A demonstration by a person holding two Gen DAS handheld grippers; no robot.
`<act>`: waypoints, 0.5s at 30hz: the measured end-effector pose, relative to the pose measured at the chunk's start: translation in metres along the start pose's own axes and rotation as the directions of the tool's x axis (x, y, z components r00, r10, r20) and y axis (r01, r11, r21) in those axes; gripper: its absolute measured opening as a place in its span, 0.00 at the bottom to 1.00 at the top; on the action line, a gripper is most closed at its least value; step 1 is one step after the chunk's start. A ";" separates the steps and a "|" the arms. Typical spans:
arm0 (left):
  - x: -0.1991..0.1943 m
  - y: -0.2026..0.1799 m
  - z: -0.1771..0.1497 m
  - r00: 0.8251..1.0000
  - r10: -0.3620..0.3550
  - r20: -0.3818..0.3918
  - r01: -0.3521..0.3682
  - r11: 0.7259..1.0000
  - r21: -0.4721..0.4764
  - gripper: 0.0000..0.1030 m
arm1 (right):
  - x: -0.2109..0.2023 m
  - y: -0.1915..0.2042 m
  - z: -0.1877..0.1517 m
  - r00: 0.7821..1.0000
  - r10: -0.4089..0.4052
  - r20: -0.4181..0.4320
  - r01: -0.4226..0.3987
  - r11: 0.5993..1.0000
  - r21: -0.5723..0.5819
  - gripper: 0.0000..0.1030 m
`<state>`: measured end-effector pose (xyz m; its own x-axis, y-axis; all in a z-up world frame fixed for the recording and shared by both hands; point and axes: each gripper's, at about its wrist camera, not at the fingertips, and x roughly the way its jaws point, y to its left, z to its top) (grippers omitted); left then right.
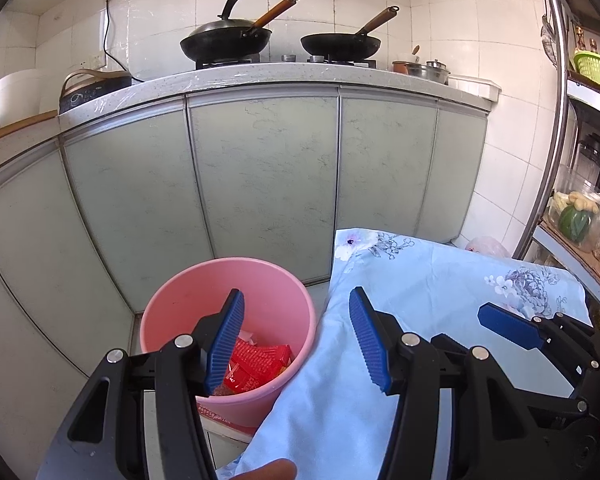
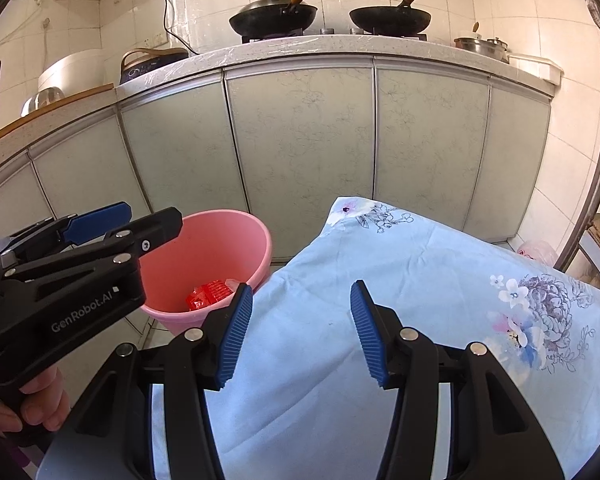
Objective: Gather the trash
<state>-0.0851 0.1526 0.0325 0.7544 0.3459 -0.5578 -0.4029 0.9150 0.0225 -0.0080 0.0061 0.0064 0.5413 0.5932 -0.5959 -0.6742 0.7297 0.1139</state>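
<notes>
L gripper (image 1: 296, 332), ribbed blue pads on black arms, jaws apart w/ nothing between, hangs over the round pink plastic bucket (image 1: 168, 312) at lower centre-left of the left wrist view. Inside the bucket: crinkly red foil wrappers (image 1: 260, 362), glossy. R gripper (image 2: 300, 332) also released, empty, above a smooth pale-blue floral cloth (image 2: 420, 280) at lower right. Upper frame: two black woks (image 2: 274, 16) w/ wooden handles on a speckled stone counter (image 2: 340, 46); pale marbled cabinet doors (image 2: 300, 140) below.

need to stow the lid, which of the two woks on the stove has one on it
The left wok: a metal lid with a black handle sits on it. The right wok is uncovered.
</notes>
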 end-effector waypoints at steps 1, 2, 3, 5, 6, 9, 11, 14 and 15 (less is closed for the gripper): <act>0.001 -0.002 0.000 1.000 -0.003 -0.002 0.003 1.000 0.003 0.53 | 0.000 -0.002 -0.001 1.000 -0.003 -0.001 0.003 1.000 0.003 0.50; 0.003 -0.004 0.001 1.000 -0.007 -0.005 0.007 1.000 0.008 0.53 | 0.000 -0.004 -0.001 1.000 -0.006 -0.002 0.006 1.000 0.005 0.50; 0.005 -0.006 0.001 1.000 -0.010 -0.009 0.010 1.000 0.013 0.53 | 0.000 -0.007 -0.002 1.000 -0.010 -0.004 0.011 1.000 0.010 0.50; 0.008 -0.011 0.001 1.000 -0.021 -0.014 0.021 1.000 0.022 0.53 | 0.000 -0.013 -0.002 1.000 -0.020 -0.008 0.020 1.000 0.020 0.50; 0.011 -0.013 0.002 0.999 -0.030 -0.020 0.031 0.999 0.027 0.53 | 0.000 -0.018 -0.003 1.000 -0.027 -0.011 0.027 0.999 0.027 0.50; 0.019 -0.022 0.004 0.997 -0.060 -0.039 0.062 0.997 0.038 0.53 | -0.001 -0.034 -0.008 0.998 -0.057 -0.023 0.058 0.997 0.050 0.50; 0.026 -0.030 0.003 0.995 -0.079 -0.055 0.082 0.995 0.053 0.53 | -0.001 -0.047 -0.013 0.996 -0.079 -0.038 0.081 0.994 0.069 0.50; 0.040 -0.043 0.002 0.989 -0.115 -0.092 0.122 0.990 0.067 0.53 | -0.001 -0.065 -0.021 0.992 -0.116 -0.058 0.121 0.988 0.096 0.50; 0.045 -0.049 0.001 0.986 -0.126 -0.109 0.134 0.988 0.073 0.53 | -0.001 -0.074 -0.025 0.989 -0.133 -0.068 0.140 0.984 0.108 0.50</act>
<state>-0.0310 0.1238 0.0066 0.7382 0.2033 -0.6433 -0.2593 0.9658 0.0076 0.0289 -0.0572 -0.0219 0.5902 0.4665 -0.6588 -0.5336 0.8378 0.1151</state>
